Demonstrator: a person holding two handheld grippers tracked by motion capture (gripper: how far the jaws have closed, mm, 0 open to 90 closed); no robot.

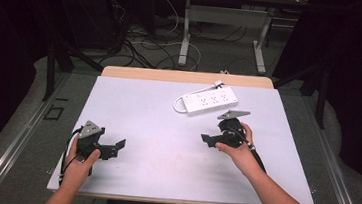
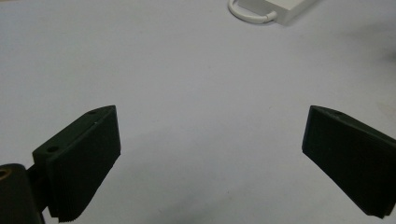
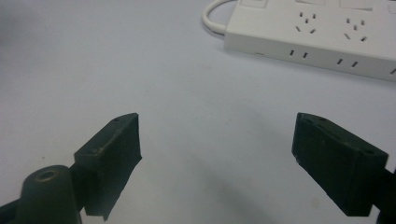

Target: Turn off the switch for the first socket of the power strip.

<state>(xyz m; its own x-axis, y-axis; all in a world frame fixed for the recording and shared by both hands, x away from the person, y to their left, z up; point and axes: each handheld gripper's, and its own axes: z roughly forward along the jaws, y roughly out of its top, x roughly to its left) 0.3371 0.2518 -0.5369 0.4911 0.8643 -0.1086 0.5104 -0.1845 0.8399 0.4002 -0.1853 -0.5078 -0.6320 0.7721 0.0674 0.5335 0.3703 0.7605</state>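
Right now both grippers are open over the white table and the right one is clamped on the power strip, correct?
Not quite. The right gripper is open and empty; the power strip lies apart, beyond its jaws, as the right gripper view shows. The left gripper is open too, over the white table.

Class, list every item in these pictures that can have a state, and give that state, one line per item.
Power strip: lying flat on the table, sockets up, nothing plugged in, not held.
Cord: looped at the strip's left end, plug lying near the table's far edge.
Left gripper: jaws wide open, empty, over bare table.
Right gripper: jaws wide open, empty, short of the strip.
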